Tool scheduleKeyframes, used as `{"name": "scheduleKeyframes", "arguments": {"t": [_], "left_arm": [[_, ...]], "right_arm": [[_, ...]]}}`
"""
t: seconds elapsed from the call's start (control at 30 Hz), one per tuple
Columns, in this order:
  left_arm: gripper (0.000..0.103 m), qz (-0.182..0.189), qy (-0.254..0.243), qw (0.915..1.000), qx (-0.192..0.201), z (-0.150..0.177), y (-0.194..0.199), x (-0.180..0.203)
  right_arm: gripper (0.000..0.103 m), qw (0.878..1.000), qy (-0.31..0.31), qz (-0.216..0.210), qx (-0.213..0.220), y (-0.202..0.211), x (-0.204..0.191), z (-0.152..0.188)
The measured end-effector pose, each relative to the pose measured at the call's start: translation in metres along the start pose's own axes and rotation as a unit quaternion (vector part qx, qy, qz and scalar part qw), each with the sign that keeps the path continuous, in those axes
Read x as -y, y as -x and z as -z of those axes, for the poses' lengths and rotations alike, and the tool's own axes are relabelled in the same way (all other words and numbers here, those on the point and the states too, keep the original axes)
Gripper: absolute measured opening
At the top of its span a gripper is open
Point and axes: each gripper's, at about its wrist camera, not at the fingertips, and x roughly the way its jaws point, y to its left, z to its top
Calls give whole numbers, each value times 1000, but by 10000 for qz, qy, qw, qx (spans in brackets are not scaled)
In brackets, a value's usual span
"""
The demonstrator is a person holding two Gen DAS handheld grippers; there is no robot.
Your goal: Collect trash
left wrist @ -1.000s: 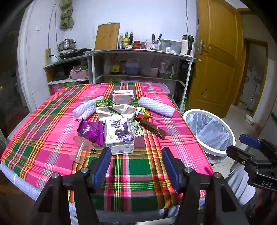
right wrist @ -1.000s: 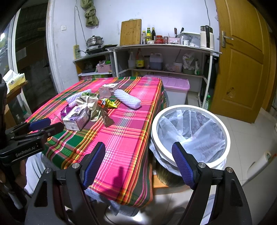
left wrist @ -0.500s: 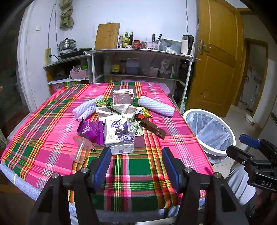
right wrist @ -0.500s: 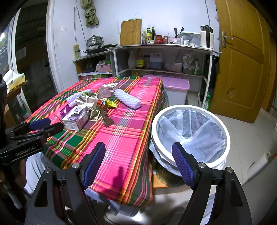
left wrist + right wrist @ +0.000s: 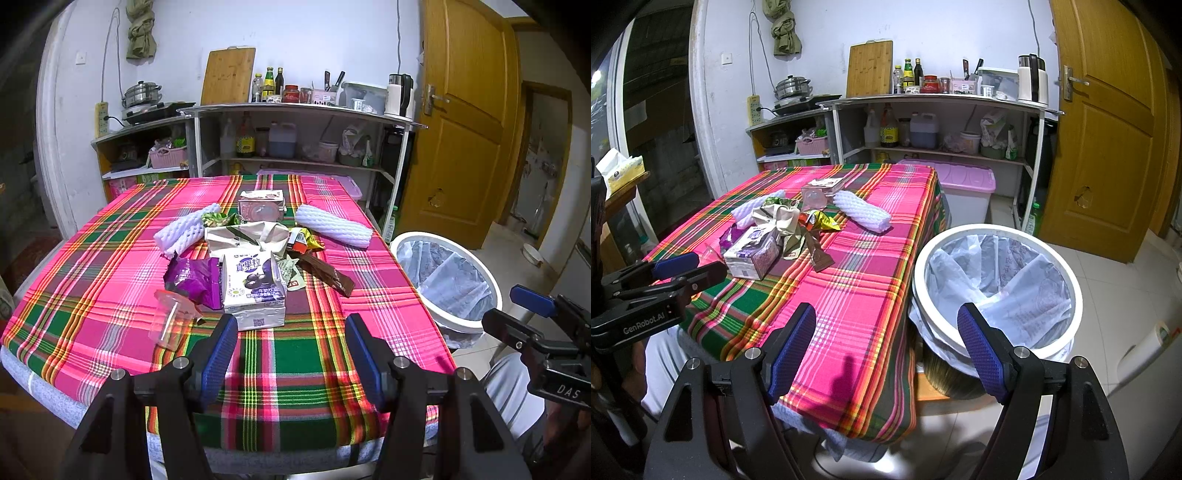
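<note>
In the middle of the left wrist frame, a heap of trash lies on the plaid-clothed worktop (image 5: pixel 110 258): a purple-printed drink carton (image 5: pixel 254 290), a purple wrapper (image 5: pixel 194 278) touching its left side, a clear plastic cup (image 5: pixel 170 317) tipped over at lower left, a brown wrapper (image 5: pixel 327 273) to the right, and two white foam sleeves (image 5: pixel 332 230) further back. At the bottom of the frame the left gripper (image 5: pixel 291 354) hangs over the worktop's near edge, jaws wide apart and empty. In the right wrist frame, the right gripper (image 5: pixel 886 350) has its jaws apart too, holding nothing, between the worktop's corner and the lined white bin (image 5: pixel 997 288) at centre right.
</note>
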Motion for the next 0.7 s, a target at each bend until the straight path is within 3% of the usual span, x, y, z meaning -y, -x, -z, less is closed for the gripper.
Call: {"name": "scheduleKeyframes", "arguments": {"t": [0.7], "left_arm": [[60, -42, 142, 9998, -105, 2, -10, 1]], "right_arm": [[79, 9991, 164, -389, -54, -29, -9, -11]]}}
